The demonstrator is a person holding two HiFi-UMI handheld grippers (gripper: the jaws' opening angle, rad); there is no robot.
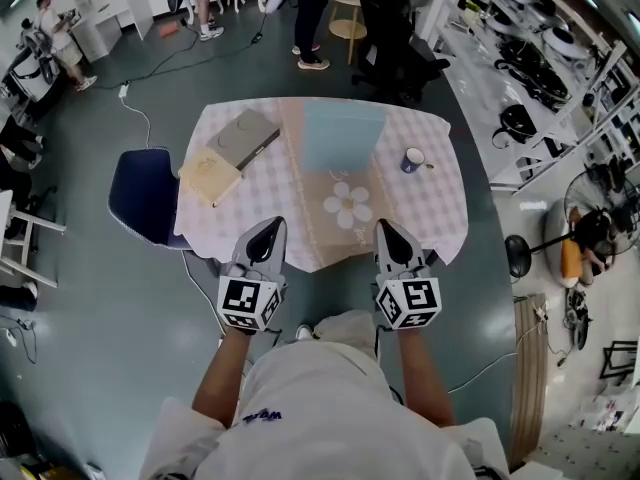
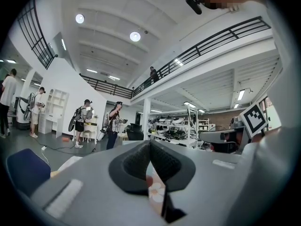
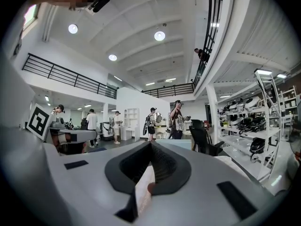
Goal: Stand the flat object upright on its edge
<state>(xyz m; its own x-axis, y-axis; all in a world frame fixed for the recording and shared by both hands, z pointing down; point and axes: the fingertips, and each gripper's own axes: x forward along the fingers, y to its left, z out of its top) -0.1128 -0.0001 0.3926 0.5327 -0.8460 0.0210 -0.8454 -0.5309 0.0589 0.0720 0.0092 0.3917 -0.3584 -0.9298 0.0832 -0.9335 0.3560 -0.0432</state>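
Note:
In the head view a table under a pale checked cloth (image 1: pixel 432 200) carries two flat things at its left. One is a grey slab (image 1: pixel 245 136). The other is a beige board (image 1: pixel 209 175) lying flat beside it and overlapping the table's left edge. My left gripper (image 1: pixel 268 227) and right gripper (image 1: pixel 386 229) hover side by side at the table's near edge, both shut and holding nothing. Both are well short of the flat things. The left gripper view shows its jaws (image 2: pixel 150 148) pressed together, tilted up toward the hall. The right gripper's jaws (image 3: pixel 150 148) meet the same way in its own view.
A light blue panel (image 1: pixel 343 135) lies at the table's middle back, with a flower-print mat (image 1: pixel 349 206) in front of it. A mug (image 1: pixel 412 160) stands at the right. A dark blue chair (image 1: pixel 141 193) sits left of the table. People stand beyond the far end.

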